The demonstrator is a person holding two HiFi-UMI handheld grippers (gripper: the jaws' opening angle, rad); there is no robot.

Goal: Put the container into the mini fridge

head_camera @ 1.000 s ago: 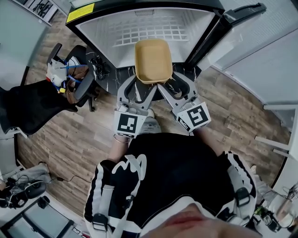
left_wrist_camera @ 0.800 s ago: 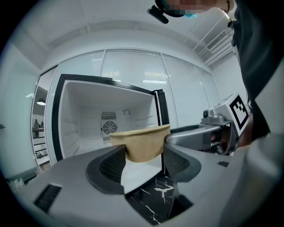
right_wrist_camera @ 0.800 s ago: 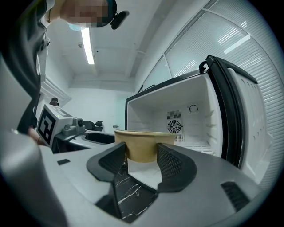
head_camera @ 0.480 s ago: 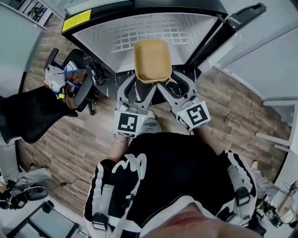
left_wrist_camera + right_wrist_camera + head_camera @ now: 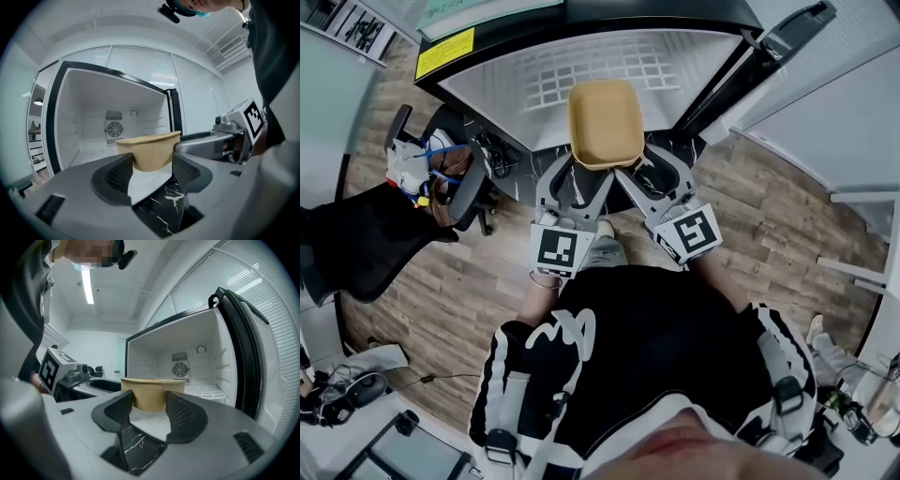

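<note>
— Where are we? Wood-plank floor [image 5: 769, 216]; an office chair [image 5: 455, 183] off to the left; the mini fridge [image 5: 502, 80] dead ahead, door [image 5: 741, 66] swung wide to the right.

— Right; white and bare inside, with a wire shelf [image 5: 600, 61] and a fan grille [image 5: 114, 128] on the back wall. And the container [image 5: 605, 122]?

— Up in the air at the mouth of the fridge, carried by both tools; the left gripper [image 5: 153, 164] has its jaws pinched on the near-left corner, the right gripper [image 5: 149, 404] on the near-right corner; neither is nearer.

— Which way does it lie?

— Long axis pointing away from the person, straight into the opening; the cavity sits directly beyond its far end; I judge a level push forward is all that's left. Whether the far end has crossed the sill, I cannot tell.

— Its look?

— Tan paper tub; rounded rectangle; walls tapering to the base; open-topped, empty, upright.
</note>
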